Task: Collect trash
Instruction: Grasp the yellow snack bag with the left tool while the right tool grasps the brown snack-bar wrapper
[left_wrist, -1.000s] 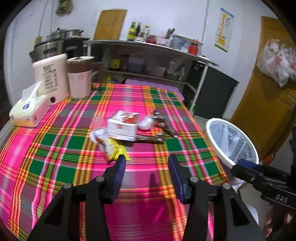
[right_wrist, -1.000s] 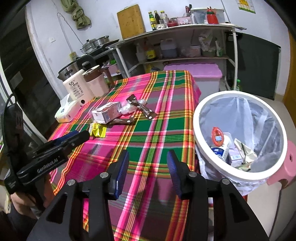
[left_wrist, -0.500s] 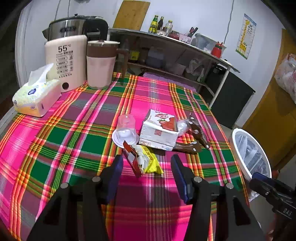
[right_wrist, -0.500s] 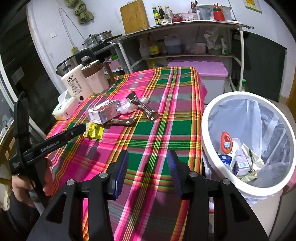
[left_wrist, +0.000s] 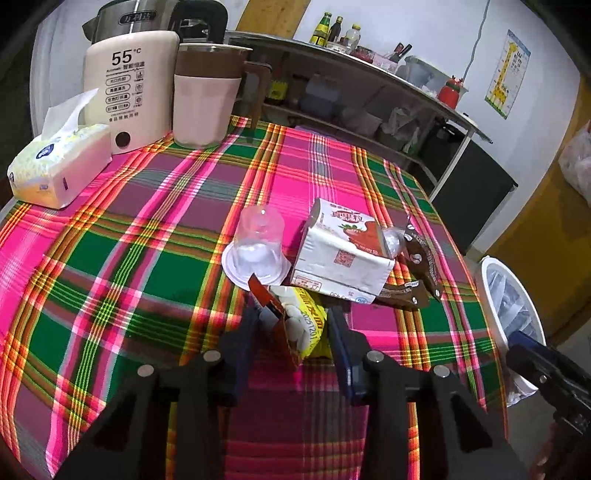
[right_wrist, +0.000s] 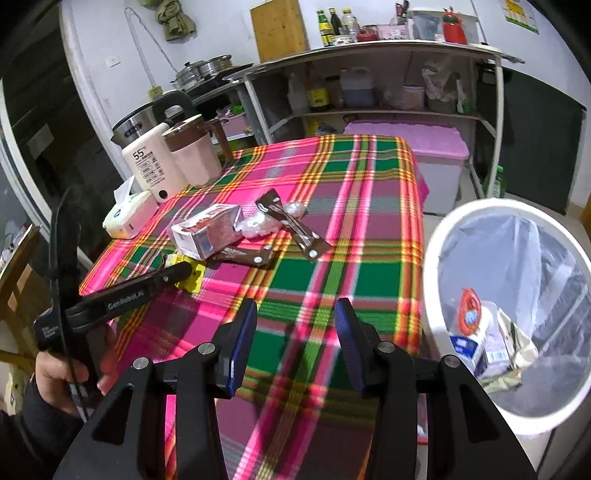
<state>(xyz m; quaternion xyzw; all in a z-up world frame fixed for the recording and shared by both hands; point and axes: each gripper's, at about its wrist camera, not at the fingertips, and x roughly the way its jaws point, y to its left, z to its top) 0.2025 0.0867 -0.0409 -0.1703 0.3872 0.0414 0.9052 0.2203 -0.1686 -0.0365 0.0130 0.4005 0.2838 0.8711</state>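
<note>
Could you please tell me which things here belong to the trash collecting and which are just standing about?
For the job:
- yellow wrapper, between the left tongs, whose jaws have just been closing
- milk carton
- clear plastic cup
- brown wrappers
- lined bin
- right tongs, empty

Just standing about:
- tissue pack
- beige warmer
- pink jug
- kettle

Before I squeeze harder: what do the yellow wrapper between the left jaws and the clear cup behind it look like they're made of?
Yellow wrapper: looks like thin glossy plastic film, crumpled and printed, with a red torn flap; probably soft and crushable.

Clear cup: seems thin transparent plastic, upside down on its wide white rim; the tablecloth shows through. Likely light and easily dented.
</note>
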